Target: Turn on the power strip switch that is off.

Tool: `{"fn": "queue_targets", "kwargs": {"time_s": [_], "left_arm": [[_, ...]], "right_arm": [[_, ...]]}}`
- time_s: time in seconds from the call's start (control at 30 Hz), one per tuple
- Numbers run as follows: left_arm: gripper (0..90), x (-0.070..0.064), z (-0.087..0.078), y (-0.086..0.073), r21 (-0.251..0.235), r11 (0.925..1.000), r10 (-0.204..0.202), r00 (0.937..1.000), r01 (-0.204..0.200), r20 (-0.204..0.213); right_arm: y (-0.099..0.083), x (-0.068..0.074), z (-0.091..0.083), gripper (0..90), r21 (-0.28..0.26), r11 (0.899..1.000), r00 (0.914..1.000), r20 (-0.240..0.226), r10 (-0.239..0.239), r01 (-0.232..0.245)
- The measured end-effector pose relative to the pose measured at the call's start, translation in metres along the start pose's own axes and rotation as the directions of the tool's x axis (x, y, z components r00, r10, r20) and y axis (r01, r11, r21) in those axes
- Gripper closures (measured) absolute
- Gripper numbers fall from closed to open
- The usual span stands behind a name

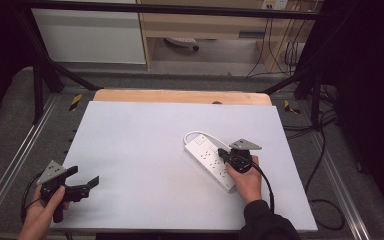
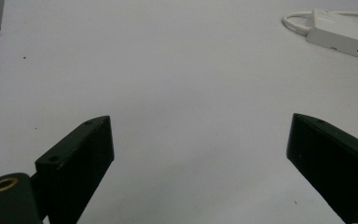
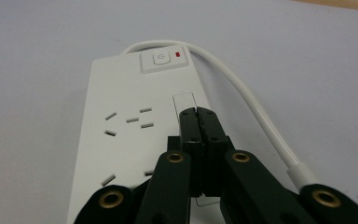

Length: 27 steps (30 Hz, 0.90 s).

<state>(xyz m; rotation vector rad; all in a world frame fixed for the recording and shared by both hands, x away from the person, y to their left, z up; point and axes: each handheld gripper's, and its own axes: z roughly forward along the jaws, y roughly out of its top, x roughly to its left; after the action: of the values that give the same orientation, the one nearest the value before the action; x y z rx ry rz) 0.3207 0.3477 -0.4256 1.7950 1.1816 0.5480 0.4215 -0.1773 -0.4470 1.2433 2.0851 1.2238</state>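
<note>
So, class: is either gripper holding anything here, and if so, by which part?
Nothing is held. The left gripper is open over bare table. The right gripper is shut with nothing between its jaws, above the white power strip.

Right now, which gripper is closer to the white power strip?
Right. The right gripper is shut, directly over the power strip; the left gripper sits open, far across the table.
</note>
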Motion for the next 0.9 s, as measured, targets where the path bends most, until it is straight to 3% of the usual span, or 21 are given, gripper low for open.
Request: {"fn": "queue_targets", "kwargs": {"time_s": [0.47,0.9], "left_arm": [[7.3,-0.0002,-0.0001,0.0,-0.001,1.0,0.001,1.0,-0.001,0.002],[7.3,-0.0003,0.0002,0.0,0.003,1.0,0.001,1.0,-0.001,0.002]], "right_arm": [[-0.0003,0.0012,0.0021,90.0,0.002,1.0,0.9999,-0.002,-0.012,0.012],[-0.0005,0.0002,0.0025,90.0,0.013,1.0,0.9999,-0.011,0.008,-0.008]]}}
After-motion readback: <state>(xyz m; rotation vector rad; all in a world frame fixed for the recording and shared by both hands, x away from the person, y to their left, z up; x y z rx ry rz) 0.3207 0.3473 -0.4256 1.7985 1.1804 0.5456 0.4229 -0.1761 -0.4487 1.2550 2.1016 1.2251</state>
